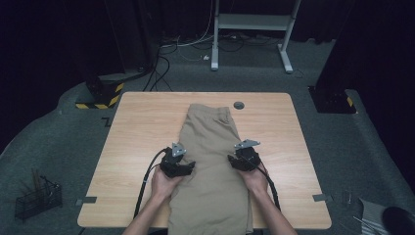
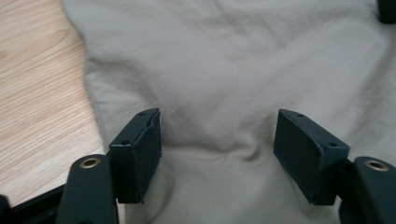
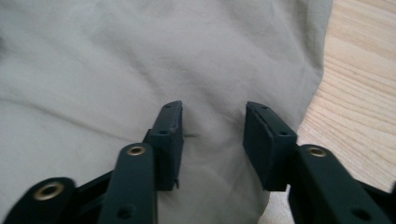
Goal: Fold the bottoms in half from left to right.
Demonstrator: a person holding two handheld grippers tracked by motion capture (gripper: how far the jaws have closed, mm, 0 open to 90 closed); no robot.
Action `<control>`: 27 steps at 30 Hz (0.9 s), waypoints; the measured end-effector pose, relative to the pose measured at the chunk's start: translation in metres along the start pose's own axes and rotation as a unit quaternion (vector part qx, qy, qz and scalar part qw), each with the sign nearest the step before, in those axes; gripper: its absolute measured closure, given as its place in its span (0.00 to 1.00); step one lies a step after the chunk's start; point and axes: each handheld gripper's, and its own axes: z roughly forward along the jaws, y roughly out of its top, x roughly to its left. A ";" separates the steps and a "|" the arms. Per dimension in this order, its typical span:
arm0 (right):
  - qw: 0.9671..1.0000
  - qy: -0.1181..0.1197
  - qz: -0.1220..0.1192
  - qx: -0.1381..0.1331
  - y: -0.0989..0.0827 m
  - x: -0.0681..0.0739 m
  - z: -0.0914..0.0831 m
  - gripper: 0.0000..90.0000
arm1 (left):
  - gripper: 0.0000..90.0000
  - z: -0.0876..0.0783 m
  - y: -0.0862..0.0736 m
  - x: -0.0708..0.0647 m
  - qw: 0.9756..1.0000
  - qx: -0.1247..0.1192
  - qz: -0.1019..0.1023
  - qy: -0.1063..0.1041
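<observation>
The khaki trousers (image 1: 211,166) lie lengthwise down the tabletop (image 1: 137,147), seemingly halved already; left gripper (image 1: 188,166) and right gripper (image 1: 234,161) (both open, empty) hover mid-length; cross-fold remains.

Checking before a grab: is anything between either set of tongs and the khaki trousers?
Nothing visible: the left tongs and right tongs stand open directly over the khaki trousers, bare cloth between their jaws.
</observation>
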 end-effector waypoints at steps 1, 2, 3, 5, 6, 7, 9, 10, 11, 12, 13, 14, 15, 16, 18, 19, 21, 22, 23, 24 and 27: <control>1.000 0.002 0.004 -0.002 -0.002 0.002 -0.004 0.62 | 0.37 -0.004 -0.002 -0.001 1.000 -0.004 -0.002 -0.001; 1.000 0.004 0.008 -0.006 -0.004 0.004 -0.009 0.62 | 0.39 -0.009 -0.003 -0.002 1.000 -0.006 0.002 -0.002; 1.000 0.005 0.011 -0.012 -0.008 0.007 -0.015 0.62 | 0.39 -0.012 -0.004 -0.003 1.000 -0.007 0.004 -0.005; 0.999 0.011 0.017 -0.028 -0.016 0.012 -0.028 0.63 | 0.39 -0.022 -0.009 -0.007 1.000 -0.009 0.012 -0.011; 0.999 0.014 0.017 -0.033 -0.021 0.015 -0.034 0.63 | 0.39 -0.026 -0.011 -0.009 1.000 -0.008 0.015 -0.012; 0.999 0.015 0.018 -0.034 -0.025 0.018 -0.038 0.63 | 0.38 -0.029 -0.014 -0.011 1.000 -0.006 0.018 -0.013; 0.999 0.023 0.018 -0.033 -0.032 0.022 -0.043 0.63 | 0.38 -0.034 -0.019 -0.014 1.000 -0.005 0.022 -0.012; 0.999 0.024 0.014 -0.031 -0.033 0.023 -0.044 0.63 | 0.38 -0.036 -0.022 -0.015 1.000 -0.006 0.019 -0.011; 0.999 0.023 0.010 -0.026 -0.036 0.025 -0.045 0.62 | 0.38 -0.038 -0.025 -0.016 1.000 -0.008 0.018 -0.011; 1.000 0.021 0.007 -0.022 -0.037 0.026 -0.044 0.62 | 0.38 -0.040 -0.028 -0.018 1.000 -0.009 0.017 -0.011; 1.000 0.019 0.005 -0.017 -0.039 0.027 -0.042 0.62 | 0.38 -0.041 -0.029 -0.019 1.000 -0.009 0.016 -0.011; 1.000 0.017 0.002 -0.013 -0.040 0.027 -0.041 0.62 | 0.38 -0.041 -0.030 -0.020 1.000 -0.008 0.023 -0.007; 1.000 0.016 0.002 -0.010 -0.041 0.027 -0.039 0.62 | 0.38 -0.040 -0.032 -0.021 1.000 -0.004 0.029 -0.003; 1.000 0.013 -0.001 -0.007 -0.041 0.027 -0.036 0.62 | 0.38 -0.038 -0.032 -0.021 1.000 -0.001 0.029 -0.003; 1.000 0.005 -0.012 -0.010 -0.040 0.028 -0.034 0.62 | 0.37 -0.033 -0.031 -0.019 1.000 0.005 0.026 -0.004; 1.000 0.001 -0.017 -0.011 -0.040 0.028 -0.033 0.62 | 0.36 -0.030 -0.029 -0.017 1.000 0.005 0.025 -0.005; 1.000 0.000 -0.019 -0.017 -0.036 0.023 -0.028 0.62 | 0.35 -0.024 -0.025 -0.013 1.000 0.003 0.019 -0.005; 1.000 0.001 -0.016 -0.020 -0.035 0.020 -0.026 0.63 | 0.35 -0.020 -0.021 -0.009 1.000 0.005 0.019 -0.004; 1.000 -0.002 -0.013 -0.024 -0.032 0.015 -0.022 0.63 | 0.35 -0.017 -0.018 -0.007 1.000 0.003 0.017 -0.002; 1.000 -0.005 -0.012 -0.024 -0.029 0.013 -0.019 0.64 | 0.35 -0.012 -0.014 -0.004 1.000 0.003 0.012 -0.001; 1.000 -0.013 -0.005 -0.018 -0.018 0.003 -0.010 0.64 | 0.34 -0.005 -0.006 0.003 1.000 0.006 0.002 0.002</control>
